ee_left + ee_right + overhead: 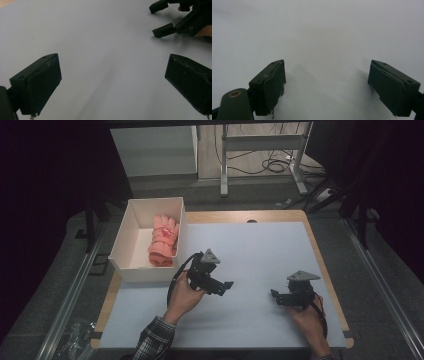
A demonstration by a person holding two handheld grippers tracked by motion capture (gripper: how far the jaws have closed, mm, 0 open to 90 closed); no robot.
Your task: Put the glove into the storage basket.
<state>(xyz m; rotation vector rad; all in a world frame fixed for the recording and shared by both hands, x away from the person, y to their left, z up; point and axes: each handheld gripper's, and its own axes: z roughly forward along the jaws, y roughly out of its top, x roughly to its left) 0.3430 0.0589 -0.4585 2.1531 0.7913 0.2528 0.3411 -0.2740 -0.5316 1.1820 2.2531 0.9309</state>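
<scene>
White rectangular cardboard box (131, 238) sits far left, half on the pale grey table mat (260, 255). Inside it, against the right wall, a rolled bundle of salmon-pink knit gloves (163, 241), fingers pointing far. Bundle lies fully inside the box, nothing touching it.

Left gripper (226, 285), black two-jaw tool with grey three-cornered plate, is just right of the box's near corner, held in the person's left hand (183, 292), tips pointing right across the mat. In its own view the jaws stand wide apart with bare mat between them, nothing held.

Right gripper (274, 296) is near right, in the right hand (308, 316), tips pointing left toward the other tool. Jaws spread, nothing between, low over the mat.

Risks, as judgement: the two tools face each other, apart but not far, so a careless swing inward could knock jaw tips together. Left forearm is close to the box's near wall; a backward elbow move could nudge the light box off the mat edge. The soft roll could loosen if the box is jolted.
</scene>
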